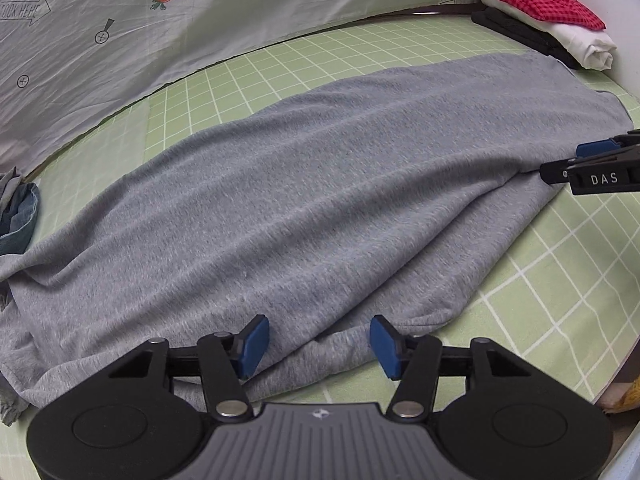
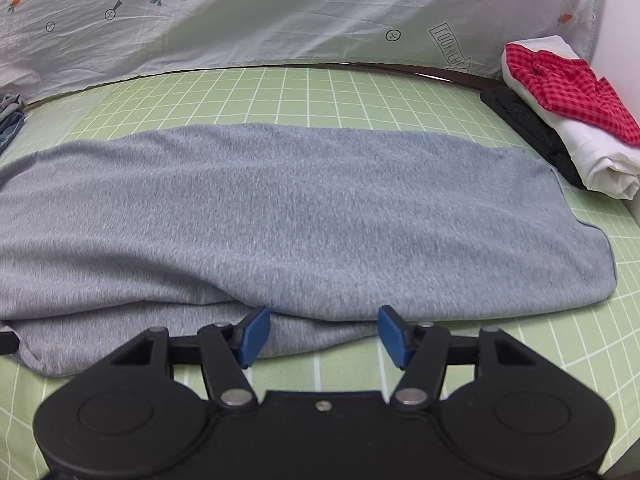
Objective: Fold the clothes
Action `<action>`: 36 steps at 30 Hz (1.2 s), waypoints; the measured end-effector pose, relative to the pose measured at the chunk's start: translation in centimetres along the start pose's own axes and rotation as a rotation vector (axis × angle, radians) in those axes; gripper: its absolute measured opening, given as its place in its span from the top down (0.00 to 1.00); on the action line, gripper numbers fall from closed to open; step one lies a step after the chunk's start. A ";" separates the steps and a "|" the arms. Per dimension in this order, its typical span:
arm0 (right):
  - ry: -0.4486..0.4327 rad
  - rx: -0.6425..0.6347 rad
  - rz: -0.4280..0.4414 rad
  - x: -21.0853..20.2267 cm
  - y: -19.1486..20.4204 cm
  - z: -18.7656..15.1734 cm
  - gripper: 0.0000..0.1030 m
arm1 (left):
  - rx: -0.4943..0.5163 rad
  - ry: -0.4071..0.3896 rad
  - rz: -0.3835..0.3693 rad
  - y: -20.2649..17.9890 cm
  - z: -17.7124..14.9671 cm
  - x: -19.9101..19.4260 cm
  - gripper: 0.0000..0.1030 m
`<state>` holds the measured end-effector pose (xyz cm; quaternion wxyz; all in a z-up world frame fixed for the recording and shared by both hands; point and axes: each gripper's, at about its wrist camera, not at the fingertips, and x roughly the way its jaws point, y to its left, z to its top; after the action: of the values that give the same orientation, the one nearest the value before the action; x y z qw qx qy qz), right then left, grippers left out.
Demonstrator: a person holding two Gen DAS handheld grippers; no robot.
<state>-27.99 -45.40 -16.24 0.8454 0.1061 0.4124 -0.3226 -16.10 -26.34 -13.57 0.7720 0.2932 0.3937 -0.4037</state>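
Observation:
A grey knit garment [image 1: 320, 200] [image 2: 280, 220] lies spread lengthwise on a green checked sheet [image 1: 540, 300] [image 2: 280, 96], its near side doubled over into a fold. My left gripper [image 1: 319, 332] hovers at that near fold with its blue pads [image 1: 256, 344] apart. The cloth lies between and below them, and they do not pinch it. My right gripper [image 2: 324, 328] stands the same way further along the near edge, open, its pads [image 2: 394, 336] clear of the cloth. In the left wrist view the right gripper [image 1: 568, 162] shows at the right edge of the frame.
A pile of folded clothes, red checked [image 1: 540, 0] [image 2: 568, 92] on white on black, sits at the far right corner. Blue denim clothing [image 1: 18, 216] [image 2: 10, 128] lies at the left. A white carrot-print sheet [image 1: 120, 20] hangs behind. The bed's edge runs at the near right.

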 end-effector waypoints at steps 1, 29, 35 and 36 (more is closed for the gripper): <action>-0.003 -0.023 -0.008 0.1 0.3 0.0 0.39 | -0.018 0.002 -0.006 0.1 0.0 0.1 0.64; -0.029 0.081 0.067 -2.3 -3.2 -0.7 0.89 | -0.315 -0.017 -0.040 4.0 -4.8 -4.5 0.95; -0.030 0.064 0.069 -2.0 -0.6 0.3 0.53 | -0.587 -0.082 0.050 11.3 -6.2 -6.1 0.73; -0.028 0.066 0.069 -1.8 -0.1 0.6 0.50 | -0.660 -0.100 0.058 12.9 -6.8 -6.4 0.68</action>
<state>-28.52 -44.86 -14.46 0.8578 0.1437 0.3856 -0.3081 -9.92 -12.08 -9.96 0.8547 0.0184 0.4565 -0.2464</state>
